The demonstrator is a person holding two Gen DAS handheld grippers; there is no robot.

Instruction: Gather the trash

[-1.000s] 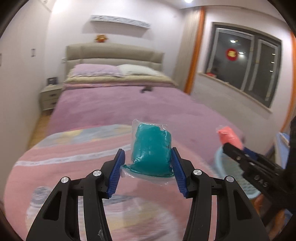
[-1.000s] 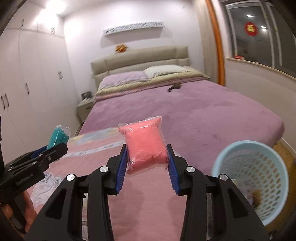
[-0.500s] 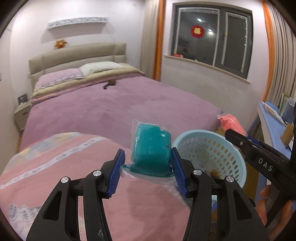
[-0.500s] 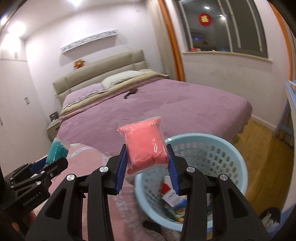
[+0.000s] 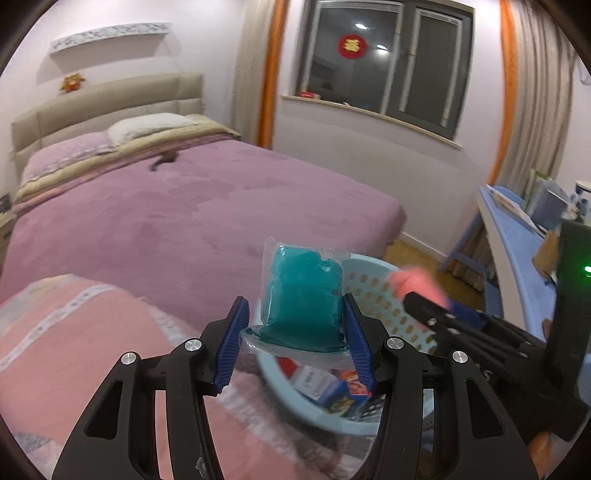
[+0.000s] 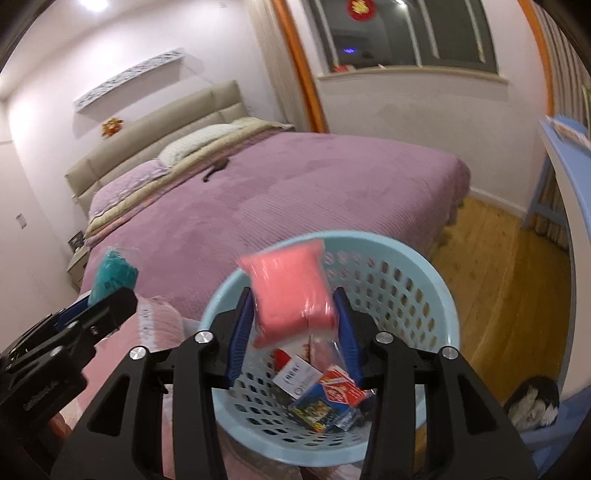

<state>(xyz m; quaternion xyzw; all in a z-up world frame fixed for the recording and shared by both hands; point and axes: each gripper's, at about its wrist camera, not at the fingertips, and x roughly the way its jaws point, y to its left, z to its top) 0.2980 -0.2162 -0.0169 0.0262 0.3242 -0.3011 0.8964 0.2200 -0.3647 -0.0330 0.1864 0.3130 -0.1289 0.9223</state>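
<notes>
Both tilted downward over the pale blue basket (image 6: 439, 295), the left hand-held gripper (image 5: 295, 325) clamps a teal packet (image 5: 303, 295); the right hand-held gripper (image 6: 295, 325) is opening, blurred pink packet (image 6: 291, 291) between its jaws. Only the right view shows the basket's litter

Place: bedroom in a home
Bed (image 5: 192, 206): wide, mauve plush cover, padded beige headboard (image 5: 110, 99), two pillows (image 6: 195, 142)
Bedside: small nightstand (image 6: 77, 264) against the wall
Wall: white shelf (image 5: 110, 35) above the headboard
Window (image 5: 388, 62): dark panes, red decal, orange-trimmed curtains
Floor (image 6: 509, 266): wood planks
Other: pale blue perforated wastebasket (image 6: 413, 280), blue desk (image 5: 513, 236)
</notes>
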